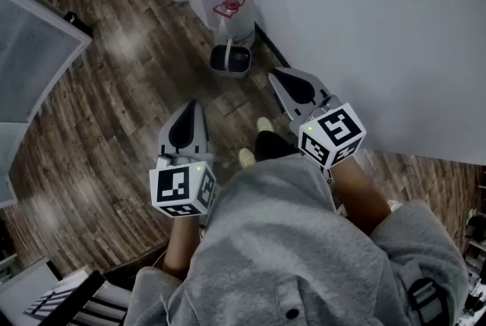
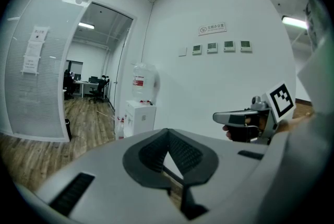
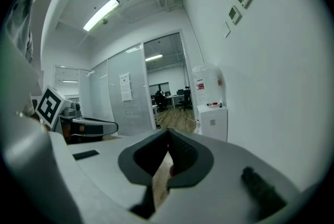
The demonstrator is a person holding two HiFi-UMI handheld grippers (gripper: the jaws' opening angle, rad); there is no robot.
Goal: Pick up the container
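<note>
Both grippers are held out ahead of me at about waist height, side by side and apart, pointing slightly down toward the wooden floor (image 1: 114,96).

Left gripper (image 1: 190,109): jaws closed tip to tip, nothing between them. Its own view shows the dark pads meeting at the front.

Right gripper (image 1: 279,78): jaws likewise pressed together and empty. It sits close to the white wall (image 1: 364,28) and a little further forward than the left one.

The container (image 1: 235,11), a pale jug-like thing with a red handle on top, stands on the floor right against the foot of the wall. It is well ahead of both grippers and neither touches it. Just in front of it, nearer to me, sits a small white box (image 1: 230,59) with a dark face. I cannot tell what that box is.

Beyond them a white water dispenser (image 2: 140,116) stands against the same wall, with a big bottle (image 2: 143,79) on top. A glass partition (image 2: 47,66) runs along the left. My shoes (image 1: 247,157) show between the grippers.
</note>
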